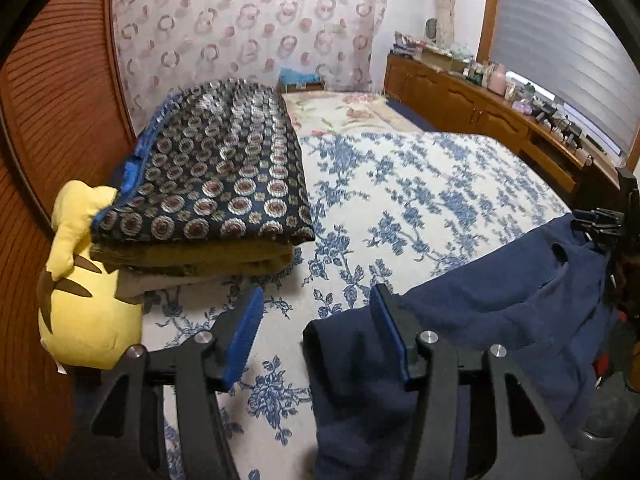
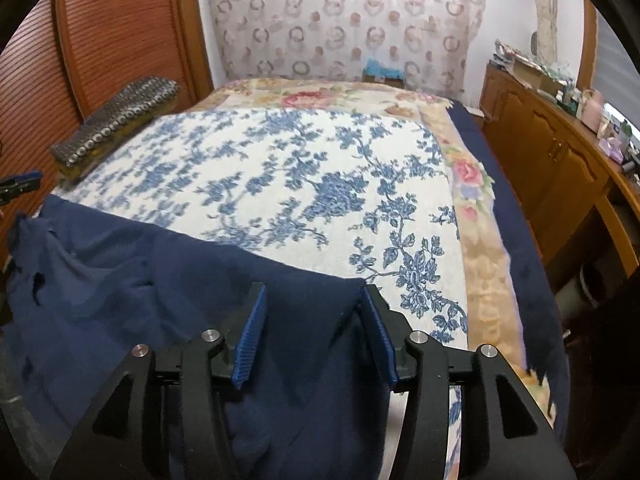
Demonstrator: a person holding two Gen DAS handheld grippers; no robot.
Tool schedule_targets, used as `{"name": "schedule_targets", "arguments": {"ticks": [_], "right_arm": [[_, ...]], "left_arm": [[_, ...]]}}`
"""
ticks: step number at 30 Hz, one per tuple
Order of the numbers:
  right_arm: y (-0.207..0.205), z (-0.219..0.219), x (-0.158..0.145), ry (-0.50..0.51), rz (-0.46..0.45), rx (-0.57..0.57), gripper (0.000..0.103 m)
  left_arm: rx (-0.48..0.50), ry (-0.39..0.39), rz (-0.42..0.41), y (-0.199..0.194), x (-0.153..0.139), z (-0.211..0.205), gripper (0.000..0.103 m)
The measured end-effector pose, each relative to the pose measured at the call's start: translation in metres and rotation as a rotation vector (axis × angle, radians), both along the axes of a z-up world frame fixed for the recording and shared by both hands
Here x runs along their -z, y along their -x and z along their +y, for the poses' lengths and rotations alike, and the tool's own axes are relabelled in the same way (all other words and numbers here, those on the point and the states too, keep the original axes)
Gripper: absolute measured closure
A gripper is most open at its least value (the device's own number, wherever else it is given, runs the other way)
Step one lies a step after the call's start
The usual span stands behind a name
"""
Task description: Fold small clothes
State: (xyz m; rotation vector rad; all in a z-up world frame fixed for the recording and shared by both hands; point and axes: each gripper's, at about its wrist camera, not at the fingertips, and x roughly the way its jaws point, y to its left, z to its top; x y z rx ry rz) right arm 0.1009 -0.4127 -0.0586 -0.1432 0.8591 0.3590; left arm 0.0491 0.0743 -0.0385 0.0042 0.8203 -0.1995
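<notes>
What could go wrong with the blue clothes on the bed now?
The navy garment lies rumpled at the near edge of the bed, so it might slide off. Both the left gripper and the right gripper look open, pads not pressing the cloth, so a careless pull could bunch it up. The yellow plush toy sits nearby and could get bumped.
</notes>
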Motion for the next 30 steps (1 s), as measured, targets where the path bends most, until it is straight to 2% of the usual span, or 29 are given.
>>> {"name": "schedule_targets", "arguments": {"ticks": [11,21,28,29,30], "right_arm": [[-0.011,-0.009,0.015,0.003,0.028,0.024,0.034],[-0.011,-0.007,0.016,0.008,0.027,0.015,0.032],[-0.01,-0.003,0.016,0.002,0.033,-0.012,0.03],[-0.009,-0.002,0.016,0.005,0.032,-0.02,0.033],[-0.009,-0.001,0.016,0.006,0.031,-0.025,0.035]], "left_arm": [[0.006,0.015,0.103,-0.006,0.034,-0.001,0.049],[0.024,0.032,0.108,-0.003,0.039,-0.003,0.049],[0.076,0.039,0.099,-0.001,0.038,-0.011,0.076],[0.083,0.046,0.1,0.0,0.037,-0.011,0.082],[0.086,0.047,0.098,0.0,0.037,-0.012,0.083]]}}
